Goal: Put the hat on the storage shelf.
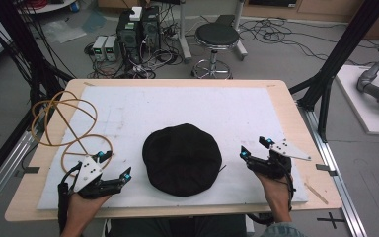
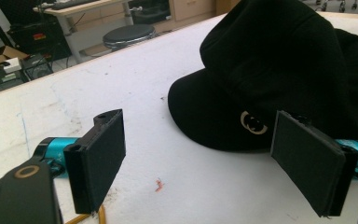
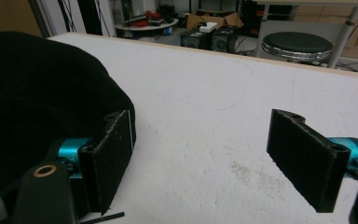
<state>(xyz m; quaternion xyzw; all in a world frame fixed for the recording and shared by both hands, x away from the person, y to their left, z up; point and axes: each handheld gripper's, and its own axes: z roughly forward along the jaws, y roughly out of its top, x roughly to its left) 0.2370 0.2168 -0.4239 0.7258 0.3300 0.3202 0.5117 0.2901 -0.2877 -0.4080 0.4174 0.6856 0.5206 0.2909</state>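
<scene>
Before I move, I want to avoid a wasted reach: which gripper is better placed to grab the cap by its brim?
Left, probably. The left gripper is open facing the black cap's brim; the right gripper faces its rounded crown side.

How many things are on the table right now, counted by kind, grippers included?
Black caps: 1
Tan cord loops at the table's left edge: 1
Handheld grippers, left gripper and right gripper, both open: 2
Total: 4
</scene>
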